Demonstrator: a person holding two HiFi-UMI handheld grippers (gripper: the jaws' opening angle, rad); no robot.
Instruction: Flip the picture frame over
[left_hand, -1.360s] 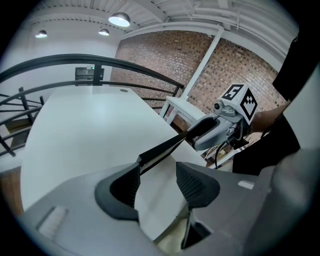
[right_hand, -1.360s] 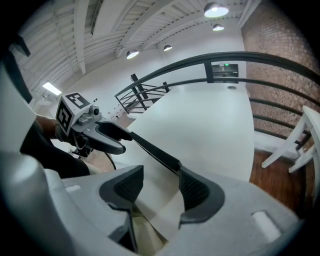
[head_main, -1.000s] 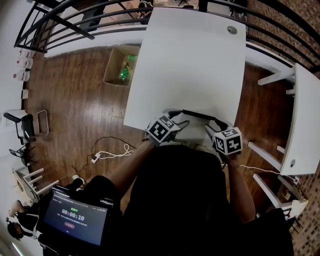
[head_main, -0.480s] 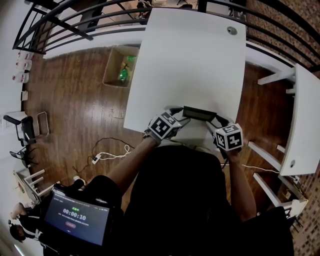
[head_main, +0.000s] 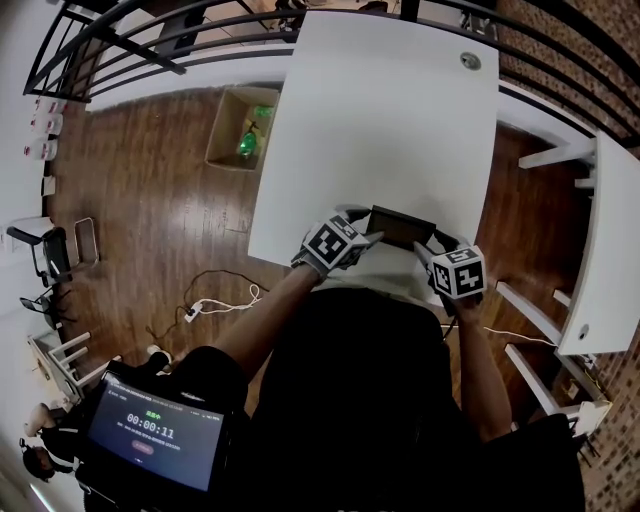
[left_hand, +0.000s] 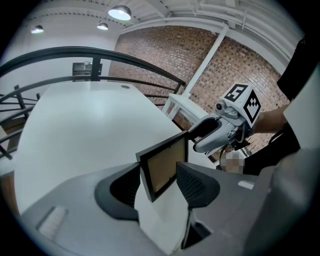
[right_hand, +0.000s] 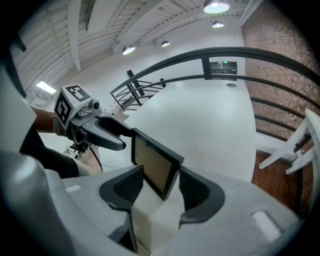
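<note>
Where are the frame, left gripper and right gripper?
frame (head_main: 402, 228), head view, middle of its panel.
left gripper (right_hand: 125, 134), right gripper view, between its fingertips at the frame's edge.
right gripper (left_hand: 194, 134), left gripper view, between its fingertips at the frame's edge.

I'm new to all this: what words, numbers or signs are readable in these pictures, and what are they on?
"00:00:11": on the tablet screen, lower left of the head view.
Smaller lines on that screen: too blurred to read.
Cubes on the left gripper and right gripper: black-and-white square markers, no words.
On the picture frame: no print visible.
</note>
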